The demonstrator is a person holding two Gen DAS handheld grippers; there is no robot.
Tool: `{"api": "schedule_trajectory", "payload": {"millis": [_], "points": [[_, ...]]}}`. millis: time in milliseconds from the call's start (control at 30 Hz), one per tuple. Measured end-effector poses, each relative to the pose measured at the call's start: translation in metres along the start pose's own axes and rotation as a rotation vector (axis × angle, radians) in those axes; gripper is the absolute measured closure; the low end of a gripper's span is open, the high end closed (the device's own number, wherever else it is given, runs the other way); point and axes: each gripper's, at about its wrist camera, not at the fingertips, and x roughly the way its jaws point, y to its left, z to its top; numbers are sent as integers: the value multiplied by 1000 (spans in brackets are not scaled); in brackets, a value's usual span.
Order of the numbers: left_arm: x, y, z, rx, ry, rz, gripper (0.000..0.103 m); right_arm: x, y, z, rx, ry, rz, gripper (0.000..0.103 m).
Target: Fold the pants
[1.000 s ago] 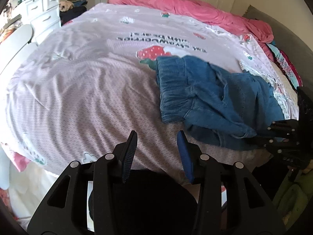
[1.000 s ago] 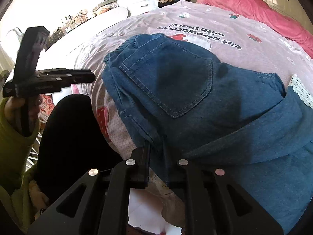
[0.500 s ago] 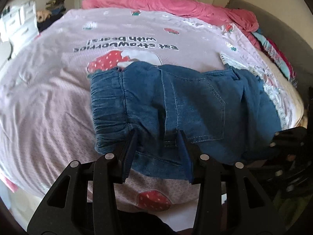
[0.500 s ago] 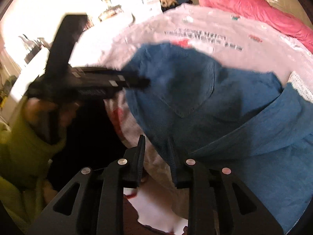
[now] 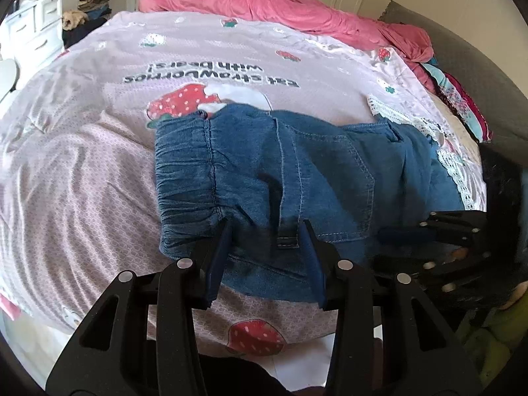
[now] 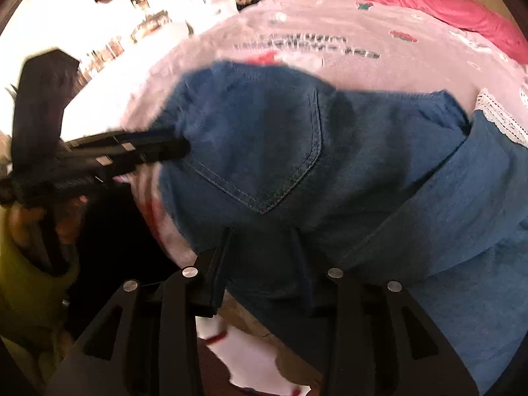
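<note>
The blue denim pants with an elastic waistband lie near the front edge of the pink strawberry-print bedspread, long axis across the bed, waistband to the left. The left gripper hovers spread over their near edge, probably to take it; the right gripper is opening over denim, apparently releasing

Blue denim pants; pale pink strawberry-print bedspread; pink blanket.

Bed with clothes on it

A strawberry-print cover tops the bed; blue pants lie near its front edge, a pink blanket at the far end.
</note>
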Motion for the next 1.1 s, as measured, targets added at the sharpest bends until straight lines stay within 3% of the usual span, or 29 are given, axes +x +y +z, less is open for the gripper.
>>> {"api": "schedule_trajectory", "payload": {"millis": [133, 233, 433, 533, 633, 1100], "points": [[-20, -6, 1, 4, -47, 2, 62, -34, -6, 6, 5, -92, -12, 67], [-32, -12, 3, 16, -69, 15, 58, -56, -24, 6, 44, -141, -66, 57], [-43, -31, 10, 43, -88, -28, 54, -95, -68, -7, 161, -219, -152, 57], [-35, -48, 12, 74, -62, -70, 54, -106, -83, -7, 196, -247, -192, 57], [-25, -67, 12, 102, -36, -115, 54, -114, -95, -12, 221, -268, -222, 44], [37, -133, 31, 239, 93, -283, 54, -128, -137, 6, 257, -272, -300, 39]]}}
